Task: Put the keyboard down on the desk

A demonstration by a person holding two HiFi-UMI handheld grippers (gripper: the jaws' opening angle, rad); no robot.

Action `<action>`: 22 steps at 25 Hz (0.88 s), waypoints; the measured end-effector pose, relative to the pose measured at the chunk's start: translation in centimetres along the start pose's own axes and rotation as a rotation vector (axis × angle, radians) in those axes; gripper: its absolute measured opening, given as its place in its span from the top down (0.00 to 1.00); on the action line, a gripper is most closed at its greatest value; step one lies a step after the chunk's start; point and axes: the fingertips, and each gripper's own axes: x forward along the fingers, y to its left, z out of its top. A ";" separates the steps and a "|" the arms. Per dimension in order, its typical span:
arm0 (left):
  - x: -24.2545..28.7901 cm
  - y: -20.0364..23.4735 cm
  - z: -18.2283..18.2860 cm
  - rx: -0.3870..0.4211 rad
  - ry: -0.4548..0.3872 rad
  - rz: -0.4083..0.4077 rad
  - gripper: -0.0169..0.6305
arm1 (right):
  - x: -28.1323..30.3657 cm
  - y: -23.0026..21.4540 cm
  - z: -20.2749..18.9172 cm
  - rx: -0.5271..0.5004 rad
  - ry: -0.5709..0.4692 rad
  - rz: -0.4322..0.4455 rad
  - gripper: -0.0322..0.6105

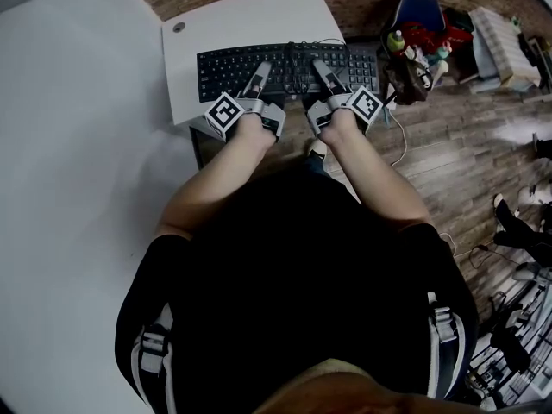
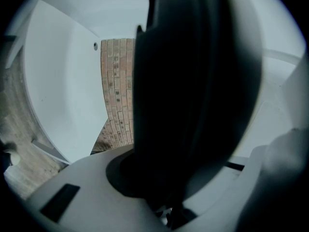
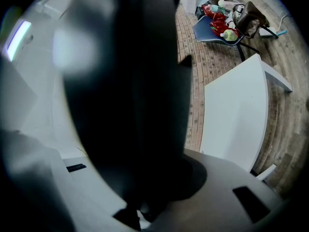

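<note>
1. The keyboard [image 1: 280, 63] is a long, flat black slab with rows of small keys and a bit of dark cable looped on top near the middle. It's over the near half of the desk [image 1: 246, 20], and its right end pokes out past the desk's right edge.
2. The desk is a smooth, plain white top with rounded corners. There's a little round grommet [image 1: 178, 27] near its far left corner.
3. The left gripper [image 1: 260, 78] is clamped on the keyboard's near edge, left of centre. In the left gripper view the dark keyboard fills the whole gap between the pale, matte plastic jaws.
4. Same deal for the right gripper [image 1: 326, 74], biting the near edge right of centre. Its jaws are pinched on the keyboard too.
5. Each gripper has a boxy black-and-white marker cube at the hand end, left cube [image 1: 225, 111] and right cube [image 1: 366, 103].
6. Both bare forearms reach forward, elbows out wide, and come in close together at the keyboard.
7. In the left gripper view a strip of brick [image 2: 116, 91] shows between the keyboard and the desk top, so that end looks clear of the surface. From the head view I honestly can't tell if it's touching.
8. Off to the right is a wood plank floor [image 1: 457, 136]. At far right is a blue chair [image 1: 423, 11] piled with red stuff.
</note>
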 end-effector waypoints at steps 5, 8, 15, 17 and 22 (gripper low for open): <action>1.2 1.2 0.3 0.002 -0.007 0.018 0.85 | 1.0 -1.0 1.1 0.000 0.008 -0.008 0.76; 2.5 1.8 0.5 -0.007 -0.010 0.019 0.85 | 1.8 -1.5 2.1 0.006 0.012 -0.013 0.76; 5.5 2.7 0.8 -0.022 0.000 0.031 0.85 | 4.0 -2.4 4.5 0.012 0.017 -0.026 0.76; 6.4 3.2 1.0 -0.016 -0.009 0.029 0.85 | 4.6 -2.5 5.4 0.009 0.024 -0.028 0.76; 8.3 4.3 2.0 -0.031 -0.029 0.016 0.85 | 6.5 -3.3 6.5 0.010 0.039 -0.030 0.76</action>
